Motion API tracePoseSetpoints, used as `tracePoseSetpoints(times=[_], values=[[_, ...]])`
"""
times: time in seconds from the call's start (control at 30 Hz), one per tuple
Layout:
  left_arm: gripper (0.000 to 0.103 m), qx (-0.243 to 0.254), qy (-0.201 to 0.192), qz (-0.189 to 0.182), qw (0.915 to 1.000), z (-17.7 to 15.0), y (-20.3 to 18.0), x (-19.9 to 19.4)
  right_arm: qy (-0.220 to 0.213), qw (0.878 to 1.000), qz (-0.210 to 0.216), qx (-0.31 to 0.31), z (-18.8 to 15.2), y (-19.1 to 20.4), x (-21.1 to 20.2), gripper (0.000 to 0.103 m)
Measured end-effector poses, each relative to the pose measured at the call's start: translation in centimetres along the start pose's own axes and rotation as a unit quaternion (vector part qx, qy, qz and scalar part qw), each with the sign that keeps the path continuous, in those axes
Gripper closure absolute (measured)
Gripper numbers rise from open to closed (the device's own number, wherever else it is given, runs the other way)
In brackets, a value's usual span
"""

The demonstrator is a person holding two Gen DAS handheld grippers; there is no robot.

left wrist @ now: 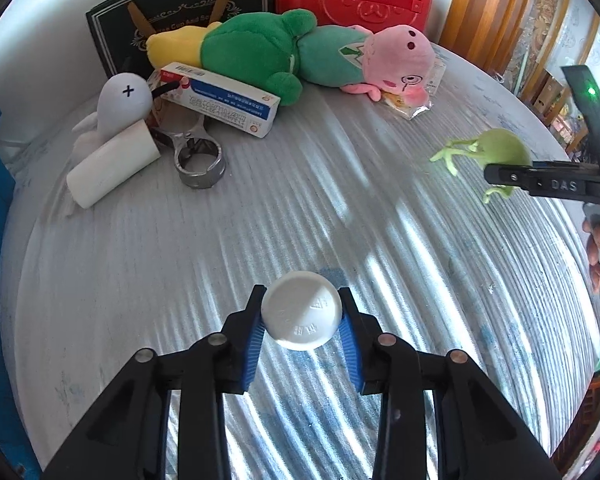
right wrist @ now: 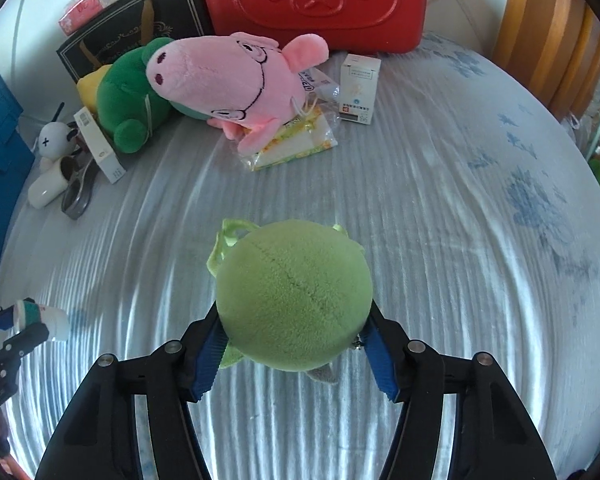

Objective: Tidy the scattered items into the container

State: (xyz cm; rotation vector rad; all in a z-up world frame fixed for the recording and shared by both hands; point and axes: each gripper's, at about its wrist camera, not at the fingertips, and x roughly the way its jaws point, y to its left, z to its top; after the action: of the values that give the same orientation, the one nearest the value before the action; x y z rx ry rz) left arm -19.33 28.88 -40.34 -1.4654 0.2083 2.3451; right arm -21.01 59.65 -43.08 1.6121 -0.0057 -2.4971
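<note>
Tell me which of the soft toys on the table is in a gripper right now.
The small round light-green plush, between the right gripper's blue pads. The pink pig plush and the dark green frog plush lie untouched near the red case.

My left gripper (left wrist: 302,312) points steeply down at the table (left wrist: 340,208), its blue pads (left wrist: 254,344) pressed on either side of a white bottle (left wrist: 301,311), which it holds clear of the table. My right gripper (right wrist: 294,322) tilts down just as steeply over the same table, and its blue pads (right wrist: 210,354) squeeze the sides of a round green plush toy (right wrist: 294,294). Seen from the left wrist, my right hand's fingers (left wrist: 598,256) curl around that gripper's handle at the table's right edge.
</note>
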Motion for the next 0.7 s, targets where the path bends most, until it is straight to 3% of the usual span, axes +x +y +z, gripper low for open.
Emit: tracePoseSetpoints(times=[0.3, 0.7], values=[[0.069, -0.009, 0.0, -0.022, 0.9997, -0.2, -0.5, -0.3, -0.006, 1.0, 0.005, 0.003, -1.5, -0.4, -1.4, 0.041], [0.069, 0.003, -0.018, -0.008, 0.9998, -0.2, -1.5, -3.5, -0.03, 0.999, 0.008, 0.017, -2.7, -0.1, -5.8, 0.042]])
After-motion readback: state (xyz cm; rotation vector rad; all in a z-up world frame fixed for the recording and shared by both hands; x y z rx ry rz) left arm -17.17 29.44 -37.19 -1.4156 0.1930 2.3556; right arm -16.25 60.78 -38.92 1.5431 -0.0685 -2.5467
